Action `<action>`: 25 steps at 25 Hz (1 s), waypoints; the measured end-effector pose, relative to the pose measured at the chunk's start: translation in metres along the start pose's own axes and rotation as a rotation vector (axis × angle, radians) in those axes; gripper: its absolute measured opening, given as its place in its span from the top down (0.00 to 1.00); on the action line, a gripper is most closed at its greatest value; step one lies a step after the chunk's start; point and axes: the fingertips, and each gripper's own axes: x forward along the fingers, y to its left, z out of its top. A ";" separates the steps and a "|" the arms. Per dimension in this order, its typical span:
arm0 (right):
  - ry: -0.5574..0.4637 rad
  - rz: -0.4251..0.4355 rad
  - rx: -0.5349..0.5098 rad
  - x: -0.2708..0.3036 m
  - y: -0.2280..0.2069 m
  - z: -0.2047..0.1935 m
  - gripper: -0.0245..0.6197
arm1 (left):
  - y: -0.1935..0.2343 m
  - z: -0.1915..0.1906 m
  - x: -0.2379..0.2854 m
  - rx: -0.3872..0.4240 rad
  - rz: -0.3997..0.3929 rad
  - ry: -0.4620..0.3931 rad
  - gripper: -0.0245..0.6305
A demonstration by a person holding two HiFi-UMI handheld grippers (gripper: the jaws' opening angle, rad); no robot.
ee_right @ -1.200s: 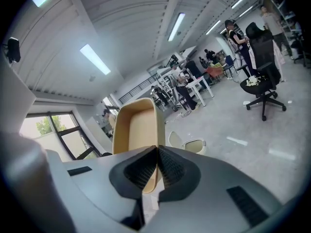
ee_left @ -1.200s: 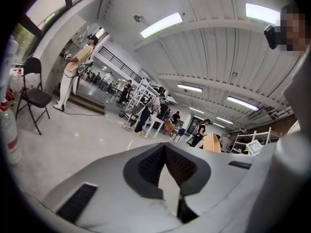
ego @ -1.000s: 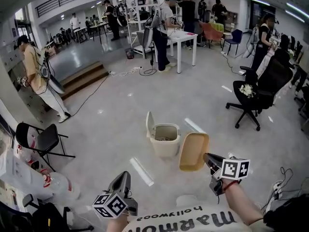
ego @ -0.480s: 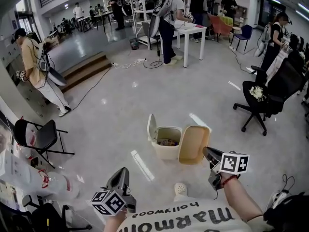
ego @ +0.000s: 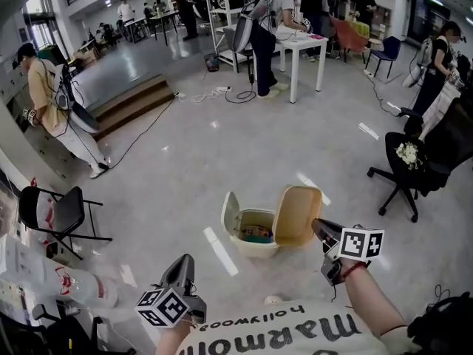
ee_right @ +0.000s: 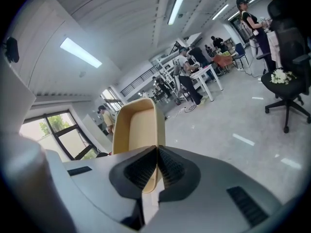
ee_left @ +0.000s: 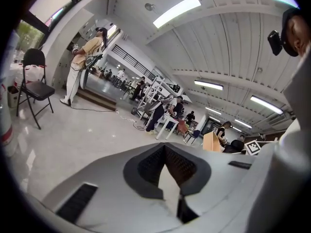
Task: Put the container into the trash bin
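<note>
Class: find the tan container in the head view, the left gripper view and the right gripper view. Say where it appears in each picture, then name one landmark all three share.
Head view: the container is low, right of centre, just right of the trash bin.
Left gripper view: the container is small, right of the middle.
Right gripper view: the container is central, its edge pinched in the right hand-held gripper.
Shared landmark: the white table.

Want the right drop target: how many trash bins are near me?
1: the open-lidded trash bin just ahead, immediately left of the container held in the right gripper. Others farther back may be hidden.
</note>
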 end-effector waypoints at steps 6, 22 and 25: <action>0.018 0.008 0.058 0.039 -0.022 0.016 0.95 | 0.002 0.006 0.043 0.008 0.001 0.021 0.95; -0.082 -0.200 0.239 0.145 0.002 0.008 0.95 | 0.103 0.083 0.185 0.097 -0.230 0.198 0.95; -0.106 -0.234 0.249 0.157 0.015 0.007 0.95 | 0.106 0.097 0.207 0.131 -0.304 0.218 0.95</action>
